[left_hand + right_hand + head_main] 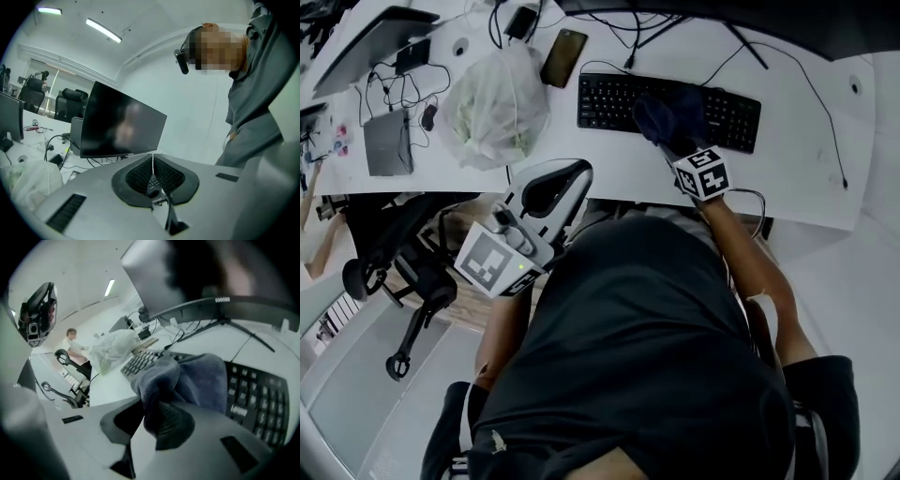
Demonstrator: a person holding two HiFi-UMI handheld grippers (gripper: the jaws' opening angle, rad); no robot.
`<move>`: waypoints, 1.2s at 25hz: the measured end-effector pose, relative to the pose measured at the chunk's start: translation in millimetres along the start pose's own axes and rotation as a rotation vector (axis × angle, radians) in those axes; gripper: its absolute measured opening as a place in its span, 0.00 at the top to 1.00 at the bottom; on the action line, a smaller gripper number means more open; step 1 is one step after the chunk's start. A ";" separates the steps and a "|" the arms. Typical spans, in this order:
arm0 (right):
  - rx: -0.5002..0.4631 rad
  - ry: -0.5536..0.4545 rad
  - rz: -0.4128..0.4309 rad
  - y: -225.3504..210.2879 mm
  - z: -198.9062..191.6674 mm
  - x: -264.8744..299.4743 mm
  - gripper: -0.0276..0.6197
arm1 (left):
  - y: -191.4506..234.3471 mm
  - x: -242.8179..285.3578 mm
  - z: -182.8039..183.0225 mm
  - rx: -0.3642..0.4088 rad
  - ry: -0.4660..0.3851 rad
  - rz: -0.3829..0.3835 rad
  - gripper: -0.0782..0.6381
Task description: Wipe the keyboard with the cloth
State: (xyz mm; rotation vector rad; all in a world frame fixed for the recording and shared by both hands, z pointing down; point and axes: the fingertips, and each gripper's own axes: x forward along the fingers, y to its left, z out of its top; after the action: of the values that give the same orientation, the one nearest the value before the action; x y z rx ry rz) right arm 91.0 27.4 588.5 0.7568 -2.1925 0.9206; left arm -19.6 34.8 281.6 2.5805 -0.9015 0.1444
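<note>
Fingers of the right gripper [152,420] grasp the dark cloth [673,114] on the keyboard [605,98], upper centre; the left gripper [153,169] is clenched, empty.

Keyboard [262,394]: brand mark on the near edge, apparently "Lenovo". Monitor [197,277]: small bezel print, illegible.

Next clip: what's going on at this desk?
A person at a white desk holds a two-jaw gripper in each hand. The right gripper is clamped on a dark blue cloth, which lies bunched on the middle of the black keyboard. The left gripper is shut and empty, held off the desk's near edge, away from the keyboard. The wiping looks to be under way.
</note>
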 end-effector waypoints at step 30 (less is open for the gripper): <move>-0.039 -0.143 -0.051 -33.0 107.3 23.4 0.88 | 40.8 -28.3 -0.8 0.005 0.003 0.046 0.87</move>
State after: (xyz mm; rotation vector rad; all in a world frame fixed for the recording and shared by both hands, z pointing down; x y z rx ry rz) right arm 64.2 -80.2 559.3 0.8795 -2.2963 0.8184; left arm -67.0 22.4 289.8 2.5650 -0.9607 0.1633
